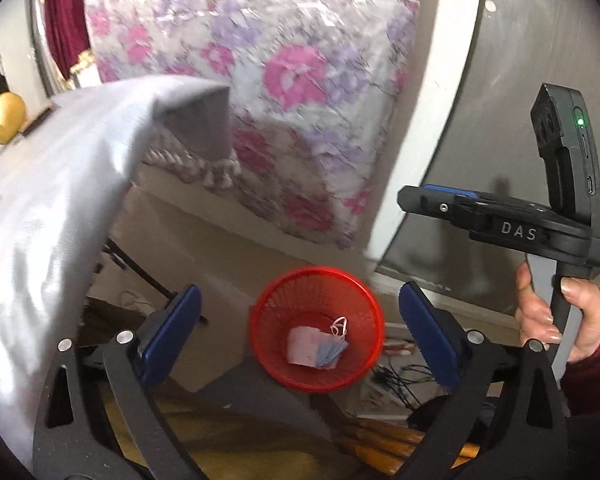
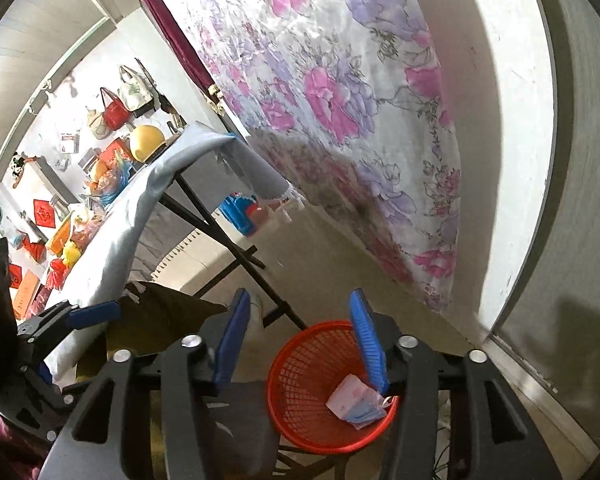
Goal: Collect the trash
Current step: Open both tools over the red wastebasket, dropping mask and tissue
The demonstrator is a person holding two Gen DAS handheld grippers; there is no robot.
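A red mesh waste basket stands on the floor below me. Inside lie a pinkish paper packet and a blue face mask. My left gripper hangs above the basket, open and empty, blue pads wide apart. The right gripper shows at the right of the left wrist view, held in a hand. In the right wrist view the right gripper is open and empty above the basket, with the packet below its right pad. The left gripper shows at the left edge.
A table with a grey cloth stands at left, its black folding legs near the basket. A floral curtain hangs behind. Cables lie on the floor right of the basket. A grey wall panel is at right.
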